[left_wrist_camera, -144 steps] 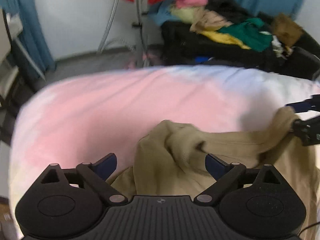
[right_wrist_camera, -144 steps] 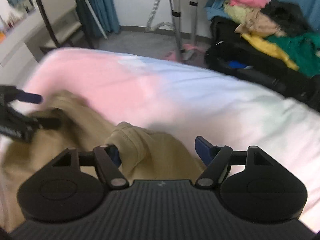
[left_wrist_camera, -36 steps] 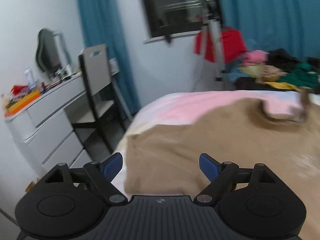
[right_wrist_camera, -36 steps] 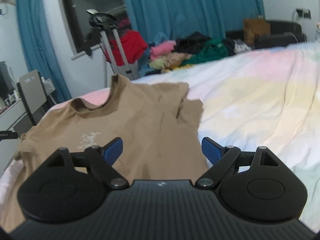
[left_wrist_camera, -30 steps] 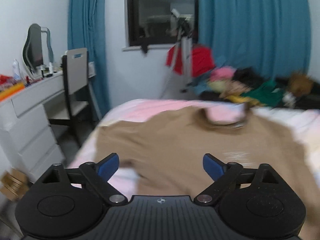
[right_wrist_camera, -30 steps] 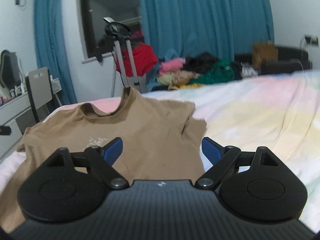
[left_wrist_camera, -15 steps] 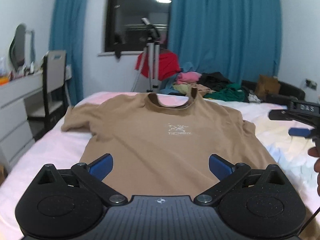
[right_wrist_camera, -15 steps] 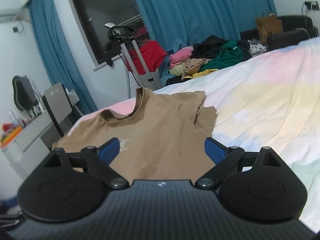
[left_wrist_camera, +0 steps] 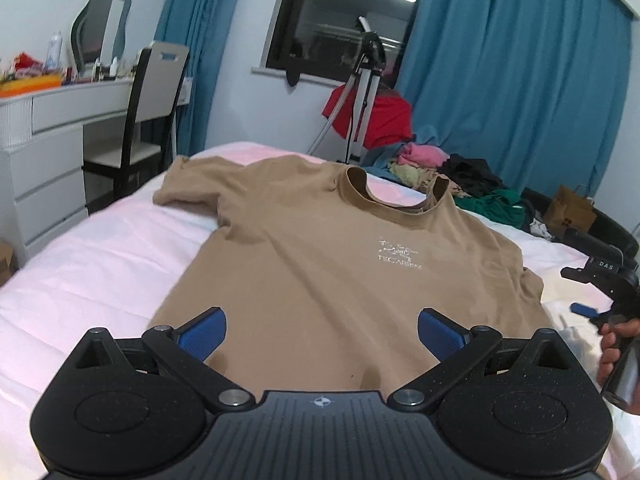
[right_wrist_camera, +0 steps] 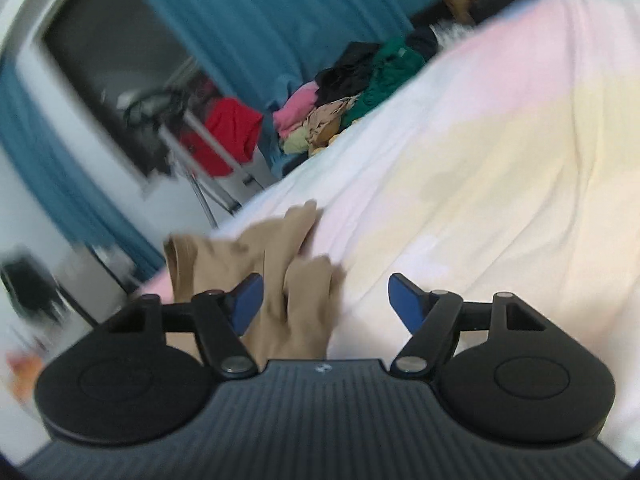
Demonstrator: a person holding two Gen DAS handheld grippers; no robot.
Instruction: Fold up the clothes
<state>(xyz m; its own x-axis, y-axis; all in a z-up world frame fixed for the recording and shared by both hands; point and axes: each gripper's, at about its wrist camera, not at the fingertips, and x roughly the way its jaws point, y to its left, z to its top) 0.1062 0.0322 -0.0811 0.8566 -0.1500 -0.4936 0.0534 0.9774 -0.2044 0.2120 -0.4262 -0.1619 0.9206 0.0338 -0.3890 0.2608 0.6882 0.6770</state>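
A tan T-shirt [left_wrist_camera: 320, 264] with a small white chest logo lies spread flat, front up, on the pastel bed [left_wrist_camera: 92, 272], collar toward the far end. My left gripper [left_wrist_camera: 322, 330] is open and empty over the shirt's near hem. My right gripper [right_wrist_camera: 322, 300] is open and empty; it shows in the left wrist view [left_wrist_camera: 600, 296] at the shirt's right edge. In the blurred right wrist view, a bunched part of the shirt [right_wrist_camera: 288, 280] lies between and just beyond the fingers.
A white dresser [left_wrist_camera: 44, 152] and a chair [left_wrist_camera: 148, 112] stand left of the bed. A clothes steamer stand [left_wrist_camera: 360, 112] with a red garment and a pile of clothes [left_wrist_camera: 460, 176] sit beyond the bed's far end, before blue curtains.
The shirt went from a crumpled heap to lying spread flat. In the last half second the right gripper swung and tilted down toward the shirt's right edge; the left stayed near the hem.
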